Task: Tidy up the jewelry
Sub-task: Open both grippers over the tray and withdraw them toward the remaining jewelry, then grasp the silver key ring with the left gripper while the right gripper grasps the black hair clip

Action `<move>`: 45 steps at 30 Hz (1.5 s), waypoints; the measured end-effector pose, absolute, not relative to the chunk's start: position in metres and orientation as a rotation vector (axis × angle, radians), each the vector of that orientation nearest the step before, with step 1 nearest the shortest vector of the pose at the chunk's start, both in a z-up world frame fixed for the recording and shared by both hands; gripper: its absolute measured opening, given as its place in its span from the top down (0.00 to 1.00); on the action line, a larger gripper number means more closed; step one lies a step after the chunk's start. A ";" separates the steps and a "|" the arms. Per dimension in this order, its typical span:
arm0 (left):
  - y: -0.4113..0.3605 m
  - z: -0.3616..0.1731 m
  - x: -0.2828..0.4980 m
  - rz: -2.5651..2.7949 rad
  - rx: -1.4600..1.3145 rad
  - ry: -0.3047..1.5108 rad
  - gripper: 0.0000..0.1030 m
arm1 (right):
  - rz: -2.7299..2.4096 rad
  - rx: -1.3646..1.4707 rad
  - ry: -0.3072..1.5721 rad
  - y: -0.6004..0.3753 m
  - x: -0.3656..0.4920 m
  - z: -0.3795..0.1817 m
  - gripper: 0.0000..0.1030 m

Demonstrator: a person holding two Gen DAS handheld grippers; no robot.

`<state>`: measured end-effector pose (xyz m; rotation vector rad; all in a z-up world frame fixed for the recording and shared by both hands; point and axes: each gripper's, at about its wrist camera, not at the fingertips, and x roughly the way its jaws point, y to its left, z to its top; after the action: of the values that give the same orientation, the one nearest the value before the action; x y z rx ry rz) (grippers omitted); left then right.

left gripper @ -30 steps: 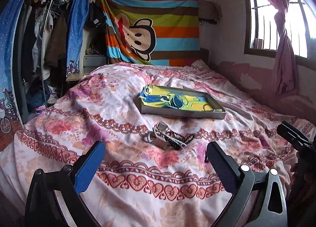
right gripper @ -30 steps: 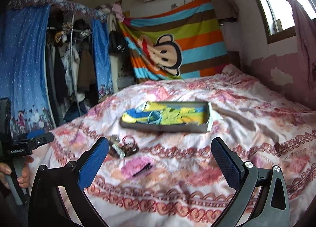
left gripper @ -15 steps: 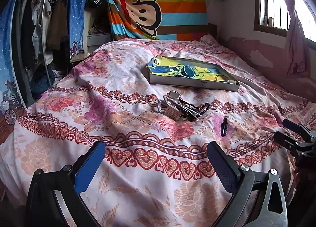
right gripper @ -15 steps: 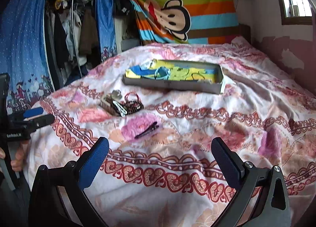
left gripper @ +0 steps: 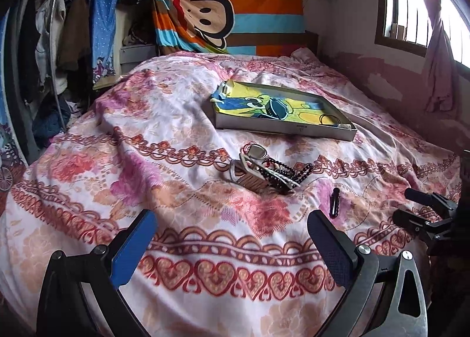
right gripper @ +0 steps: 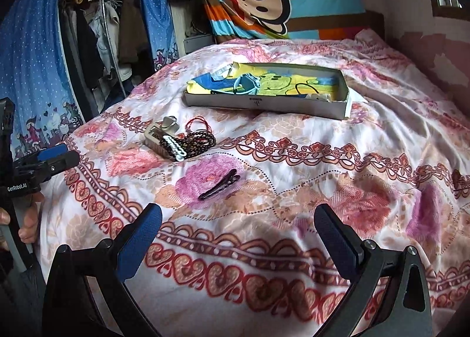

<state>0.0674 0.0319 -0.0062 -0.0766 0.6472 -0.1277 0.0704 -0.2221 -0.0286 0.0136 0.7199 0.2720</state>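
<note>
Pink-and-white floral cotton covers the wide bed (left gripper: pixel 164 143), which fills both views from the near edge to the striped monkey-print blanket (left gripper: pixel 229 5) hanging at twelve o'clock. A rack of hanging clothes behind a blue dotted curtain (right gripper: pixel 32 72) borders the bed at nine o'clock, and a barred window (left gripper: pixel 411 14) with a pink drape stands at two o'clock.

A shallow grey rectangular cardboard tray (left gripper: pixel 282 128) lined with a yellow-and-blue cartoon cloth lies flat toward the far middle of the bed. A thin black loop and a pale blue ring rest inside it.

Nearer, at the centre, sits a tangled heap of jewelry (left gripper: pixel 267 169): dark bead strands, a red cord, a silvery round-faced piece and a brown ribbed item, all touching one another. A slim black hair clip (right gripper: pixel 218 185) lies alone on a purple flower, just beside the heap at its five o'clock side in the left wrist view.

The left gripper (left gripper: pixel 232 246), with blue-padded fingers (left gripper: pixel 133 246), hovers over the bed's near edge at six o'clock, spread wide and holding nothing. The right gripper (right gripper: pixel 239 238) hangs likewise at six o'clock, its fingers (right gripper: pixel 335 237) equally far apart and touching nothing. Bare quilt lies between each gripper and the heap, and open bedding runs right of the clip toward three o'clock.
</note>
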 end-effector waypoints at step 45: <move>0.009 -0.029 0.171 -0.262 -0.164 0.799 0.95 | 0.439 0.183 1.022 -0.182 0.174 -0.095 0.75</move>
<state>0.1706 0.0093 -0.0290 -0.1642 0.7994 -0.2622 0.1744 -0.1824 -0.0952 0.1829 1.0224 0.4388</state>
